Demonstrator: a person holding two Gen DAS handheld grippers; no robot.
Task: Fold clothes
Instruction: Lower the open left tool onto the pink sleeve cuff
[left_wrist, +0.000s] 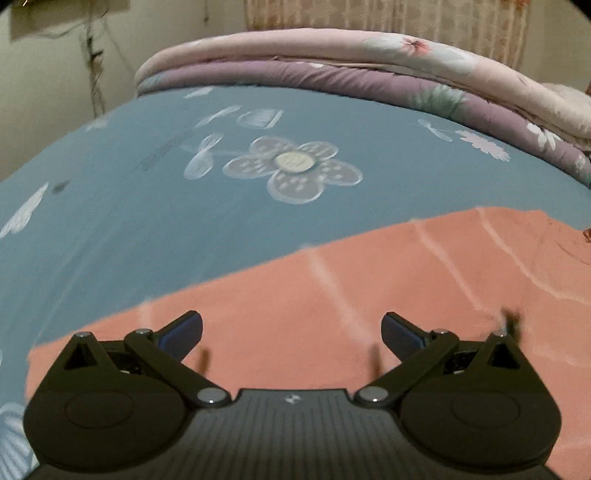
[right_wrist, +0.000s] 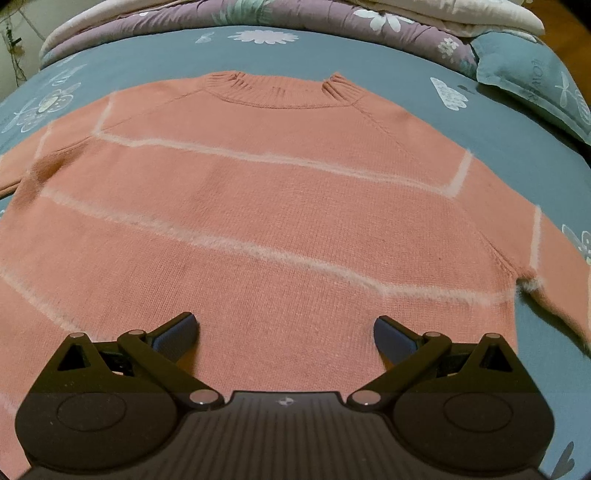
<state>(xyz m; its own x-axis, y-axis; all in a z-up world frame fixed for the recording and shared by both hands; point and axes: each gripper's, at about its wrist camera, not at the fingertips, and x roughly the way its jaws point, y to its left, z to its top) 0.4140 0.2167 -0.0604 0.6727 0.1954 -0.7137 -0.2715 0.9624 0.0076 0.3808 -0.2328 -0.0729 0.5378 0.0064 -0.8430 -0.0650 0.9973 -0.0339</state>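
Both claws fill the lower edge of their views. Seen from the right wrist, the right gripper (right_wrist: 284, 330) has its two blue-padded fingers (right_wrist: 175, 334) spread wide apart with nothing between them, poised just above the lower body of a salmon-pink knit sweater (right_wrist: 280, 206). Seen from the left wrist, the left gripper (left_wrist: 291, 332) is likewise spread wide and holds nothing, poised over the same pink knit near one edge.

In the right view the sweater lies flat and spread on the bed, filling the middle of the frame, its ribbed collar (right_wrist: 280, 90) at twelve o'clock. Pale fuzzy stripes cross the chest and run onto the sleeves; one sleeve trails off at three to four o'clock, the other at nine o'clock. The knit looks smooth, without large wrinkles. In the left view it covers the four-to-six o'clock part, its edge running diagonally; that picture is somewhat blurred.

Beyond the sweater is a blue-grey bedsheet (left_wrist: 147, 206) printed with white flowers. Folded quilts (left_wrist: 332, 66), purple and pale pink floral, are stacked along the far edge at twelve to two o'clock. A blue pillow (right_wrist: 532, 77) lies at two o'clock in the right view. A patterned curtain (left_wrist: 388, 14) hangs at twelve o'clock behind the quilts. Nothing lies between either claw and the sweater.
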